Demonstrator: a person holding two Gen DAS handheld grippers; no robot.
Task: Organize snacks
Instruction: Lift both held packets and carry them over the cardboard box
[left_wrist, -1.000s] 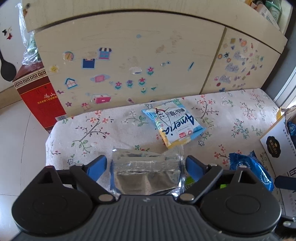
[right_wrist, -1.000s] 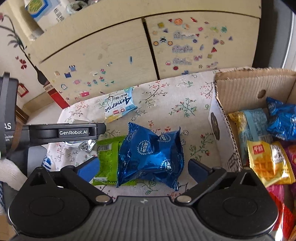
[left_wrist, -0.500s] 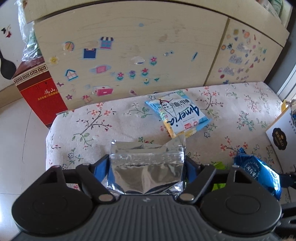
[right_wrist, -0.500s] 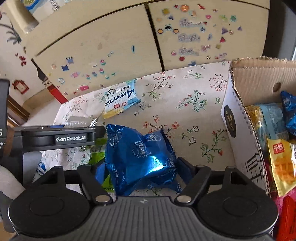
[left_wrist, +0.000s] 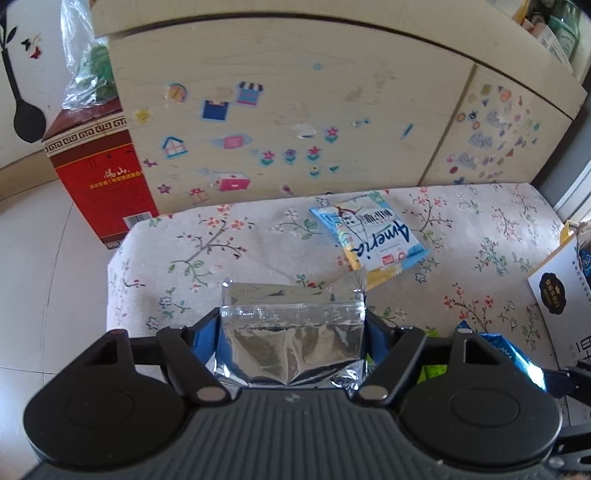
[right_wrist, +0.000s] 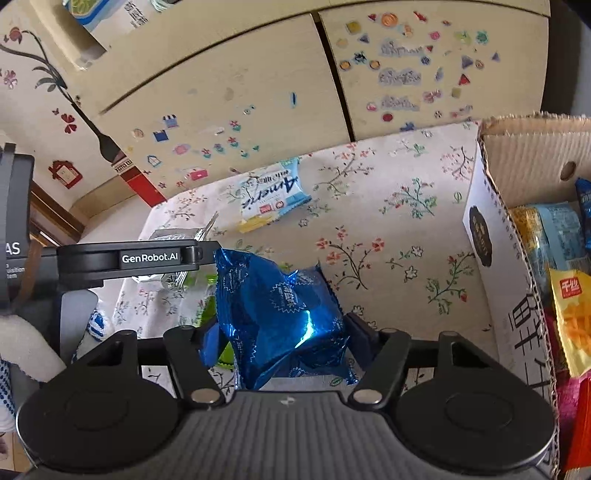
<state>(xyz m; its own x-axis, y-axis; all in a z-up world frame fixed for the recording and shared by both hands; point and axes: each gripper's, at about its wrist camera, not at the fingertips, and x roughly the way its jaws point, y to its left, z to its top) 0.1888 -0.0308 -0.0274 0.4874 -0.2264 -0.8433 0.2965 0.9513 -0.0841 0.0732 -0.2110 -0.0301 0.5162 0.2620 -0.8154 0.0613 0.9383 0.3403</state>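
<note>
My left gripper (left_wrist: 291, 332) has just been closing its jaws, and they now pinch the silver foil packet (left_wrist: 291, 332) by both side edges. A second ago the blue pads stood clear of it on either side while it lay flat on the floral cloth (left_wrist: 258, 243); now the packet stands up between them, its sealed top edge pointing to twelve o'clock. My right gripper (right_wrist: 280, 332) has likewise just been closing, and its jaws clamp the blue foil packet (right_wrist: 280, 314). Earlier that bag lay spread wide and loose between open fingers; now it is squeezed narrow and crumpled, tilted up toward eleven o'clock.

The green packet (right_wrist: 207, 314) peeks out at nine o'clock from the blue bag, mostly hidden behind it; I cannot tell whether my left-side pad also touches it. The light-blue "Ameria" packet (left_wrist: 369, 236) lies alone on the cloth at one o'clock from the silver packet, lying as it did before. The cardboard box (right_wrist: 495, 258) sits at three o'clock from my right gripper, with yellow, blue and red snacks already inside. The sticker-covered cabinet (left_wrist: 295, 110) rises behind the cloth at twelve o'clock.
</note>
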